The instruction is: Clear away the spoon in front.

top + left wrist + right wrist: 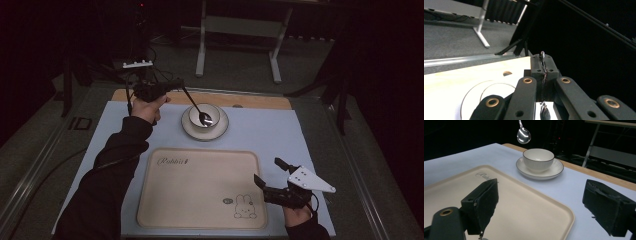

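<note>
Left gripper (177,86): jaws clamped tight on the handle of a metal spoon (204,117), held raised above the bowl (204,116), not touching it. Bowl sits on a saucer (189,129), looking empty in the right gripper view. Right gripper (267,172): jaws wide apart, nothing between them, resting at the near right edge of the cream tray (200,190). Tray bare. Judged progress: spoon lifted clear; setting it down remains, and bowl and saucer are untouched.

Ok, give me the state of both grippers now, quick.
Left gripper: closed on the spoon, held above the bowl.
Right gripper: open, holding nothing, beside the tray.
</note>
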The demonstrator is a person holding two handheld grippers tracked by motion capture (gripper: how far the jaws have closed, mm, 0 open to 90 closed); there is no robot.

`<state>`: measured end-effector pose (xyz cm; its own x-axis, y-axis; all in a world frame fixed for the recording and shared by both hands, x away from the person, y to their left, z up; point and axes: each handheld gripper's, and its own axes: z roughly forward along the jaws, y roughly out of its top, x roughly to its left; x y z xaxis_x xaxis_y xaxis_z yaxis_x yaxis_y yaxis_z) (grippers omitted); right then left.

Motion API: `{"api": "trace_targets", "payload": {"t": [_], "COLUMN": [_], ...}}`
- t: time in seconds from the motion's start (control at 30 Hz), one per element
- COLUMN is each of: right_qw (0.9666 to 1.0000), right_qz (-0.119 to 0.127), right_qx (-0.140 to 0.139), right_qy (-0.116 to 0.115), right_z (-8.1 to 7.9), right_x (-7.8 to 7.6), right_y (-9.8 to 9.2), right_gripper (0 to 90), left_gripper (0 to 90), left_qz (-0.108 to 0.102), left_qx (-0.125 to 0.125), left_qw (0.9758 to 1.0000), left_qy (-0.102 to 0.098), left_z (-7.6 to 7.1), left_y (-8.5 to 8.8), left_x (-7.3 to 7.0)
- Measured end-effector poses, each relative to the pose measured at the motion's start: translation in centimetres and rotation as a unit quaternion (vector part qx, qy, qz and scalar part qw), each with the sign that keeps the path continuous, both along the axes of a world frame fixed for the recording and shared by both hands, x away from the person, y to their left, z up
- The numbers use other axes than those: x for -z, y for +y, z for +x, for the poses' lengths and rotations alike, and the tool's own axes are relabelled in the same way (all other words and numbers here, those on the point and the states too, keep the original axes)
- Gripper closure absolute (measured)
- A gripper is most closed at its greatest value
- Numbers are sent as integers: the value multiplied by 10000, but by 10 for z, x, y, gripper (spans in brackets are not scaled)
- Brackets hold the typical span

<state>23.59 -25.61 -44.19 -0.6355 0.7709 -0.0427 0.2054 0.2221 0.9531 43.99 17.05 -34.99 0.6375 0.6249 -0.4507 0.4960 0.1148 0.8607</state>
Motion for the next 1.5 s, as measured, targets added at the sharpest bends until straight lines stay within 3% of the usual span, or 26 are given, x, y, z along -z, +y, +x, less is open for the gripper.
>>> {"api": "trace_targets", "payload": {"t": [0.47, 0.9, 1.07, 1.27, 1.3, 1.33, 1.5], "right_qw": [10000, 10000, 10000, 10000, 10000, 10000, 9999], "right_qz": [-34, -57, -72, -86, -86, -91, -100], "right_qx": [7, -12, -20, -29, -29, -29, -48], "right_qy": [-27, -29, -36, -10, -10, -13, 0], "right_z": [-1, -1, -1, -1, -1, -1, 0], "right_x": [-1, 0, 0, 1, 1, 1, 1], "right_y": [1, 3, 4, 5, 5, 5, 7], "right_gripper": [132, 132, 132, 132, 132, 132, 132], "left_gripper": [900, 900, 899, 899, 899, 899, 899], "left_qz": [204, 379, 416, 497, 497, 566, 613], "left_qx": [487, 905, 1157, 1582, 1582, 1680, 1893], "left_qw": [9985, 9950, 9922, 9860, 9860, 9840, 9800], "left_qy": [-149, -164, -179, -196, -196, -171, -82], "left_z": [-26, -48, -55, -65, -65, -68, -71], "left_y": [19, 33, 37, 42, 42, 42, 44], "left_x": [-17, -16, -16, -14, -14, -13, -6]}}
